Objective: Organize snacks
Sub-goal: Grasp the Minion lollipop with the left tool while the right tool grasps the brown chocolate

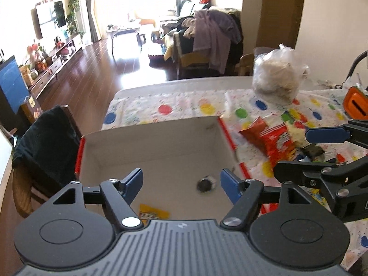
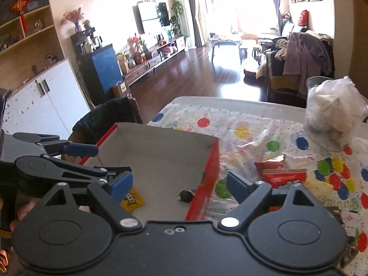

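An open cardboard box [image 1: 161,138] with red outer sides sits on the table; it also shows in the right wrist view [image 2: 161,142]. Inside lie a small yellow snack packet [image 1: 153,214] [image 2: 133,200] and a small dark round snack [image 1: 206,184] [image 2: 186,195]. My left gripper [image 1: 181,184] is open and empty above the box. Red snack bags [image 1: 273,142] [image 2: 283,174] lie on the tablecloth right of the box. My right gripper [image 2: 179,185] is open and empty over the box's right wall; it appears at the right in the left wrist view [image 1: 322,149].
A clear plastic bag of pale food [image 1: 278,76] [image 2: 333,115] stands at the back right of the table. The spotted tablecloth [image 1: 165,108] covers the table. A chair with dark cloth [image 1: 46,135] stands left of the box. An orange object [image 1: 355,101] sits far right.
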Demonstrator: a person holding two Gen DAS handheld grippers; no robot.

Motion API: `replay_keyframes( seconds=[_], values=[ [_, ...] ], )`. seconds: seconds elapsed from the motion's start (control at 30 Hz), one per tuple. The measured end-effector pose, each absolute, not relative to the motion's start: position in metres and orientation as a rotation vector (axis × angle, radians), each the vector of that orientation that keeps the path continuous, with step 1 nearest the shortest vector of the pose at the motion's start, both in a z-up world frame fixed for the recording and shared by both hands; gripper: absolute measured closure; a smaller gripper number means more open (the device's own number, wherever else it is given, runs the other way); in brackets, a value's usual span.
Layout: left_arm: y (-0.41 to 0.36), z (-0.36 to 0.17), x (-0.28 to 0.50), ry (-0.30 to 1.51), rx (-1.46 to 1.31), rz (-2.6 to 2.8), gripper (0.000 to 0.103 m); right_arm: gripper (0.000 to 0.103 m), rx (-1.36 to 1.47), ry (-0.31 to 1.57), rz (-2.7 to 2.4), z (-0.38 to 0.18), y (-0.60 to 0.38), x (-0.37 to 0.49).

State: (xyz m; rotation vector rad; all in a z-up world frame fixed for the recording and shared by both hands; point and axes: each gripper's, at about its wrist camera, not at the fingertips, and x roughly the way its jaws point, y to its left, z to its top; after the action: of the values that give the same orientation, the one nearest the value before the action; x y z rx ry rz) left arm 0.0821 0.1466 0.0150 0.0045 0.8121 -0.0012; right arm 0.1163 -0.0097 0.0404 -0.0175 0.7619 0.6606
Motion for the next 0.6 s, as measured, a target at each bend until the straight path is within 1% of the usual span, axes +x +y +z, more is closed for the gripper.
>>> replay_keyframes(
  seconds=[0.03, 0.1, 0.23, 0.37, 0.6],
  values=[
    [0.142, 0.016, 0.081, 0.805, 0.004, -0.008, 0.027, 0.013, -0.011, 0.756, 0.658, 0.042, -0.015, 0.115],
    [0.133, 0.019, 0.078, 0.794, -0.002, -0.023, 0.027, 0.008, 0.001, 0.741, 0.647, 0.044, -0.028, 0.112],
    [0.111, 0.024, 0.073, 0.763, -0.004, -0.051, 0.022, 0.007, -0.003, 0.708, 0.633, 0.046, -0.053, 0.107],
    [0.089, 0.024, 0.070, 0.732, -0.001, -0.079, 0.020, 0.002, 0.010, 0.690, 0.615, 0.046, -0.083, 0.102],
    [0.045, 0.013, 0.075, 0.732, -0.014, -0.141, 0.018, 0.000, 0.032, 0.696, 0.561, 0.036, -0.140, 0.101]
  ],
)
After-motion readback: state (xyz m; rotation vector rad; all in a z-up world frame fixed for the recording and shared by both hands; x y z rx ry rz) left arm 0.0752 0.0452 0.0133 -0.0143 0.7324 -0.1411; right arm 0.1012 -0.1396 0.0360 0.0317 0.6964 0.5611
